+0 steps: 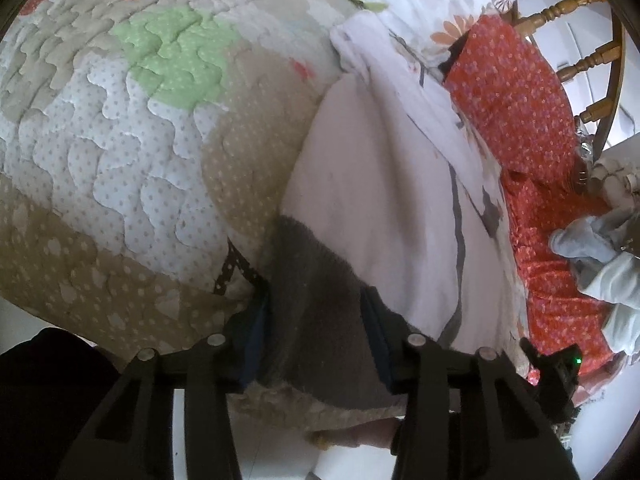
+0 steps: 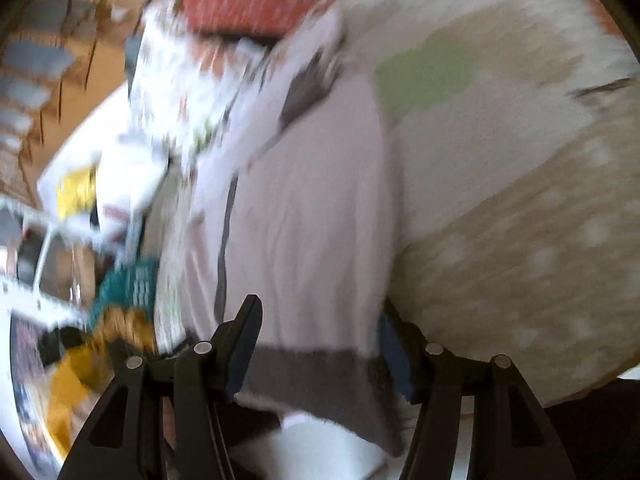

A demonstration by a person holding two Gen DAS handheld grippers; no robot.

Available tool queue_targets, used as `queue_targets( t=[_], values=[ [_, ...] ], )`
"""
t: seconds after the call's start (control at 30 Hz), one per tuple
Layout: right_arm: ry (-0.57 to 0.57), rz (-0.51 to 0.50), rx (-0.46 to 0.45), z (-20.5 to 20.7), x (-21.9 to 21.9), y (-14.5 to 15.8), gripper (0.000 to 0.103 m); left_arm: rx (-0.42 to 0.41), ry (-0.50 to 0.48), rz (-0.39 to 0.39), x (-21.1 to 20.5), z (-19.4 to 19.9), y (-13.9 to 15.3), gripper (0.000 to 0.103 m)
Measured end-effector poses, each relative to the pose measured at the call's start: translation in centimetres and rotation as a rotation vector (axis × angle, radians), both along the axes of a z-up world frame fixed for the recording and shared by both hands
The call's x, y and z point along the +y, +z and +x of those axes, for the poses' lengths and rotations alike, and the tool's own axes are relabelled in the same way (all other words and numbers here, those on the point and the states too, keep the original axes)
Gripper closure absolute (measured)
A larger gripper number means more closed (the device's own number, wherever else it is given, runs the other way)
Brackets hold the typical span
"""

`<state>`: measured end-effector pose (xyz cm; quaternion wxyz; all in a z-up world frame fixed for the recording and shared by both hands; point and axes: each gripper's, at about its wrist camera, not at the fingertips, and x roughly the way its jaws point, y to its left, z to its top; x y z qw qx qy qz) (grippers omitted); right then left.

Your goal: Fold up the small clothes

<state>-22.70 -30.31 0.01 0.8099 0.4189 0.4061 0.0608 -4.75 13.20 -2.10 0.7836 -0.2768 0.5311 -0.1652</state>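
To my left the quilt (image 1: pixel 120 152) lay bare, open for a pass. On the right a red cloth (image 1: pixel 528 128), a grey bundle (image 1: pixel 592 248) and chair rails (image 1: pixel 576 64) crowded the way.

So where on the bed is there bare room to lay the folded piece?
The quilt left of the white garment lies bare, out past its green patch. Right of the garment is crowded: red floral cloth carrying a pale bundle, chair rail beyond.

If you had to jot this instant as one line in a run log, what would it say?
stage: grasping | garment: white garment flat on quilt | left gripper: straddling grey hem | right gripper: straddling same hem
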Motion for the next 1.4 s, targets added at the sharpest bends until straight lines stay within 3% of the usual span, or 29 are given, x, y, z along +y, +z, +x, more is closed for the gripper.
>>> queue_targets(
  t=[0.1, 0.23, 0.27, 0.3, 0.37, 0.4, 0.53, 0.73, 0.77, 0.83, 0.9, 0.93, 0.97, 1.17, 1.4],
  values=[
    [-0.074, -0.005, 0.02, -0.8, -2.2, -0.3, 0.04, -0.009, -0.013, -0.029, -0.4, 0.1, 0.0, 0.037],
    [-0.029, -0.026, 0.054, -0.8, -1.2, -1.5, 0.04, -0.026, -0.035, 0.014, -1.4, 0.1, 0.3, 0.035],
    [-0.017, -0.055, 0.049, -0.8, -0.5, -1.2, 0.04, -0.028, -0.039, 0.028, -1.5, 0.0, 0.4, 0.039],
    [0.001, -0.07, 0.043, -0.8, 0.0, -1.1, 0.04, -0.027, -0.037, 0.054, -1.6, -0.1, 0.5, 0.057],
    [0.042, -0.042, 0.036, -0.9, 0.5, -1.4, 0.041, -0.018, -0.017, 0.13, -1.5, -0.1, 0.5, 0.079],
    [0.062, -0.02, 0.04, -1.1, 0.7, -1.7, 0.042, -0.007, 0.0, 0.113, -1.0, -0.2, 0.4, 0.082],
    [0.113, -0.043, 0.05, -1.3, 2.2, -2.3, 0.043, 0.018, 0.021, 0.042, 0.0, -0.2, -0.2, 0.082],
    [0.123, -0.147, 0.059, -1.3, 3.9, -1.8, 0.044, -0.007, -0.003, 0.12, -1.5, -0.5, -0.1, 0.079],
    [0.115, -0.175, 0.064, -1.4, 4.2, -1.8, 0.046, -0.013, -0.004, 0.137, -1.8, -0.6, 0.0, 0.079],
    [0.086, -0.27, 0.088, -1.5, 5.1, -1.7, 0.057, -0.018, 0.006, 0.185, -1.9, -0.7, 0.2, 0.089],
    [0.072, -0.355, 0.111, -1.7, 5.4, -1.6, 0.082, -0.019, 0.019, 0.203, -1.9, -0.7, 0.5, 0.096],
    [0.074, -0.376, 0.108, -1.7, 5.3, -1.4, 0.086, -0.019, 0.028, 0.209, -1.7, -1.0, 0.8, 0.096],
    [0.075, -0.356, 0.09, -1.8, 5.0, -1.0, 0.098, -0.025, 0.038, 0.222, -1.6, -1.3, 1.2, 0.096],
    [0.077, -0.255, 0.0, -3.7, 3.9, 1.7, 0.098, -0.075, 0.088, 0.261, 0.4, -5.4, 4.0, 0.096],
    [0.098, -0.201, 0.027, -6.0, 3.2, 1.1, 0.098, -0.083, 0.133, 0.282, 2.0, -9.8, 5.0, 0.101]
  ],
)
